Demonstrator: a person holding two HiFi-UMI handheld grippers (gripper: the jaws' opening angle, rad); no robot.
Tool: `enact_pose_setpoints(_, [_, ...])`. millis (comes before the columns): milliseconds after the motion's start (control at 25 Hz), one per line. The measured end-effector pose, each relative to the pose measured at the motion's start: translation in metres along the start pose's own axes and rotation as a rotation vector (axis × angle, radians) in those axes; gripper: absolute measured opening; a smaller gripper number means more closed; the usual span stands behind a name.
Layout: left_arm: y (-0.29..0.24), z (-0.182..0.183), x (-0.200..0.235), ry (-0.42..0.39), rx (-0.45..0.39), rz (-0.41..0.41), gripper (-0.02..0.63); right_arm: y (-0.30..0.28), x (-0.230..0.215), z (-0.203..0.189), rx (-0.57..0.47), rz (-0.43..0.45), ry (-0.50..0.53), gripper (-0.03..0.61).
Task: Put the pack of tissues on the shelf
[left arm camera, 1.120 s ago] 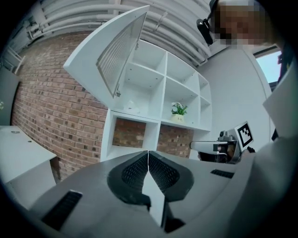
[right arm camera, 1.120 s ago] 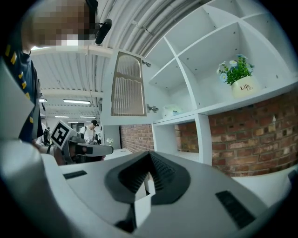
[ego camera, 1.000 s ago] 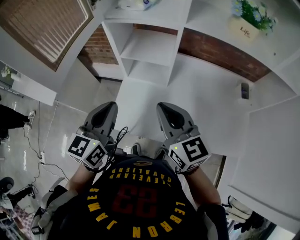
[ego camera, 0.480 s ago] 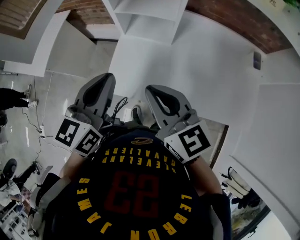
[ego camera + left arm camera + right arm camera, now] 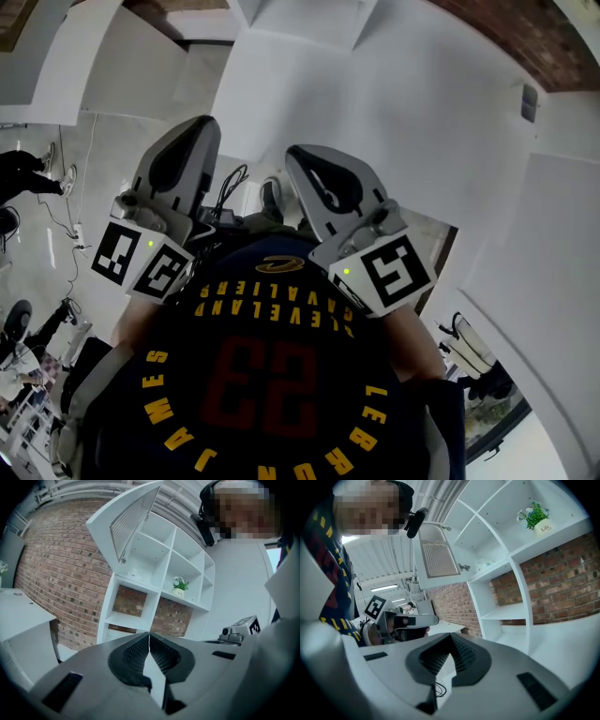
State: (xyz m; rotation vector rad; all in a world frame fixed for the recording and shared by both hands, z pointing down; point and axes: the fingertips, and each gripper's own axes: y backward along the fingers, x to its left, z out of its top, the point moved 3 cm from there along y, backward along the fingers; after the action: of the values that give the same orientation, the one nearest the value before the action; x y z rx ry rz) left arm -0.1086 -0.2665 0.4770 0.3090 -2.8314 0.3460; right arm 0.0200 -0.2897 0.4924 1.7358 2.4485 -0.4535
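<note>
A small pale pack of tissues (image 5: 134,573) lies in an upper compartment of the white shelf unit (image 5: 154,564), far off; it shows faintly as the pack (image 5: 483,565) in the right gripper view. It is out of the head view. My left gripper (image 5: 194,131) (image 5: 149,634) is held close to the person's chest, shut, with nothing between its ribbed pads. Beside it my right gripper (image 5: 302,159) (image 5: 451,636) is also shut and empty. Both point toward the shelf unit (image 5: 511,559) from well back.
A potted plant (image 5: 178,585) (image 5: 536,517) stands in the compartment right of the tissues. A slatted cupboard door (image 5: 131,522) (image 5: 438,555) hangs open above. A brick wall (image 5: 56,564) backs the shelf. Cables and another person (image 5: 23,169) are on the floor at left.
The head view has tipped down: the shelf with the tissues and the plant has slid out at the top. Both grippers have drawn closer to the chest, still shut.
</note>
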Motion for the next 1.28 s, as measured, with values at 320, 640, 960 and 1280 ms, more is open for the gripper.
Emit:
enact_pose_setpoints(320, [0.009, 0.014, 0.023, 0.019, -0.049, 0.056, 0.009, -0.008, 0.01, 0.003, 0.015, 0.043, 0.022, -0.009])
enact_pose_setpoints(640, [0.008, 0.014, 0.022, 0.027, -0.047, 0.054, 0.009, -0.01, 0.013, 0.004, 0.014, 0.058, 0.041, -0.009])
enact_pose_setpoints(960, [0.005, 0.018, 0.023, 0.022, -0.052, 0.053, 0.009, -0.011, 0.011, 0.005, 0.013, 0.052, 0.037, -0.009])
enact_pose_setpoints(1280, [0.004, 0.019, 0.021, 0.018, -0.05, 0.049, 0.008, -0.01, 0.01, 0.006, 0.011, 0.046, 0.037, -0.009])
